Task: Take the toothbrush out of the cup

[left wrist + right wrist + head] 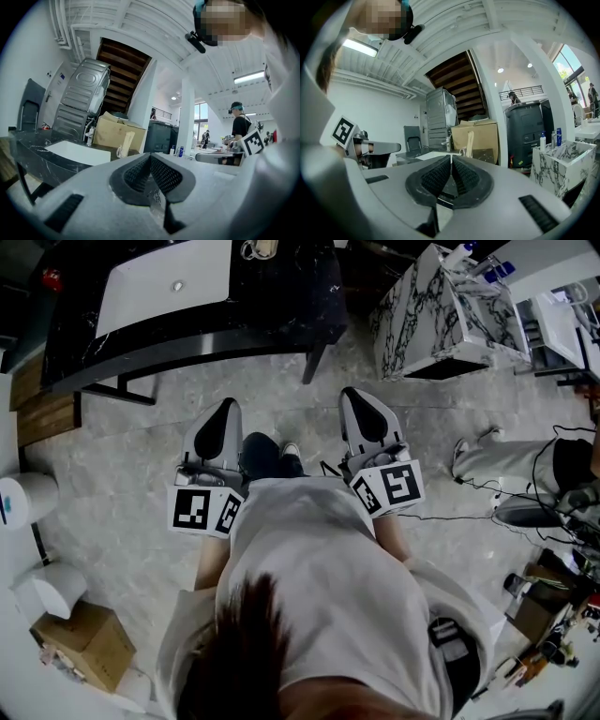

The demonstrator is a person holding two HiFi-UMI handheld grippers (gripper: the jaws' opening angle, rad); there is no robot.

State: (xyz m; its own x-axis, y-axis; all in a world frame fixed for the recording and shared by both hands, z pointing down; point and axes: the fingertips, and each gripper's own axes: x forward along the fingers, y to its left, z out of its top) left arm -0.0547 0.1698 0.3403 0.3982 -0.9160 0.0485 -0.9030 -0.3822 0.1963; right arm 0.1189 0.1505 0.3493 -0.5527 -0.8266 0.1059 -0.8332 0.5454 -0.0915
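Observation:
A cup (258,249) with pale upright sticks in it stands at the far edge of the black marble counter (281,306). It appears small beyond the jaws in the left gripper view (123,147) and the right gripper view (467,145); I cannot pick out the toothbrush itself. My left gripper (225,409) and right gripper (358,396) are held side by side over the floor, well short of the counter. Both are shut with nothing between the pads, as their own views show for the left gripper (150,155) and the right gripper (451,157).
A white sink basin (159,282) is set in the counter. A marble-patterned cabinet (441,320) with bottles stands to the right. A cardboard box (89,643) sits at lower left. Cables and another person's legs (502,460) lie on the floor to the right.

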